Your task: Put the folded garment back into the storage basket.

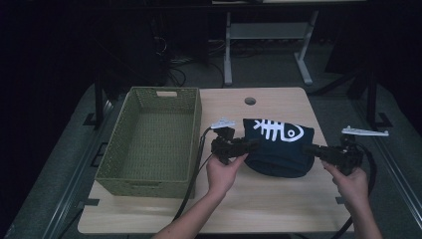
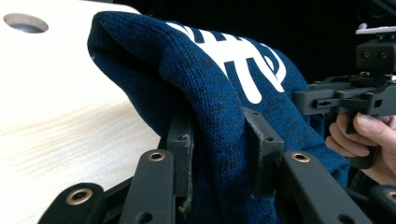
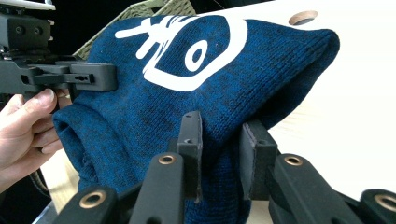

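On the left part of the light wooden table (image 1: 278,199) we saw a green woven basket (image 1: 149,139), a handle slot in its far wall. A round hole (image 1: 250,101) pierced the tabletop near the far edge. Beyond stood a grey desk frame (image 1: 268,35) among floor cables (image 1: 174,69).

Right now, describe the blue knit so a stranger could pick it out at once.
Start at the wooden table; right of the green basket hangs a dark blue knit, pinched between the left gripper and the right gripper. Its white fish-skeleton print marks it out.
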`<action>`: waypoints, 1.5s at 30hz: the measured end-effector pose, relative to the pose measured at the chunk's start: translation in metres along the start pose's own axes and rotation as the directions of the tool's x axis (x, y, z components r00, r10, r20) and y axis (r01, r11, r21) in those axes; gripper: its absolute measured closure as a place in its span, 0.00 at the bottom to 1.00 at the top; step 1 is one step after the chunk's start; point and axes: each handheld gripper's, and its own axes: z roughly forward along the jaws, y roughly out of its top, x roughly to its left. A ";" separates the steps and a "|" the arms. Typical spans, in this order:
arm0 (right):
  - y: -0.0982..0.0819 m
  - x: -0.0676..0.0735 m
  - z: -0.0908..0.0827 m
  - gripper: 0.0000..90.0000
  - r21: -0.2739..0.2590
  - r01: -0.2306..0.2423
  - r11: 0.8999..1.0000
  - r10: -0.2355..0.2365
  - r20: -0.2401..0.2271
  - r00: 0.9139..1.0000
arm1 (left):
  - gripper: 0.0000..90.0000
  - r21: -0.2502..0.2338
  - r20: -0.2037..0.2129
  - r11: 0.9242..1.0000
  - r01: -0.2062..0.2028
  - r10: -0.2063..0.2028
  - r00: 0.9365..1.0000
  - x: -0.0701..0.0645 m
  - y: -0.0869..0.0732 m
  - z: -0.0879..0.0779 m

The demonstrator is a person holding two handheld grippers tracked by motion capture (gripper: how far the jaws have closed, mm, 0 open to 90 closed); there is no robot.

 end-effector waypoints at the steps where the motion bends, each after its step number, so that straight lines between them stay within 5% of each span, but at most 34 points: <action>1: 0.001 0.001 0.000 0.80 -0.002 -0.001 1.000 0.001 -0.001 1.000 | 0.74 -0.005 0.001 1.000 0.001 -0.001 1.000 0.000 0.001 -0.001; 35: 0.041 0.035 0.019 0.80 -0.013 0.028 1.000 -0.029 -0.098 0.995 | 0.74 -0.042 0.021 0.999 0.001 0.000 1.000 0.015 0.034 -0.052; 45: 0.054 0.048 0.033 0.80 -0.004 0.046 0.999 -0.046 -0.120 0.992 | 0.74 -0.052 -0.003 0.999 0.006 -0.006 1.000 0.022 0.039 -0.068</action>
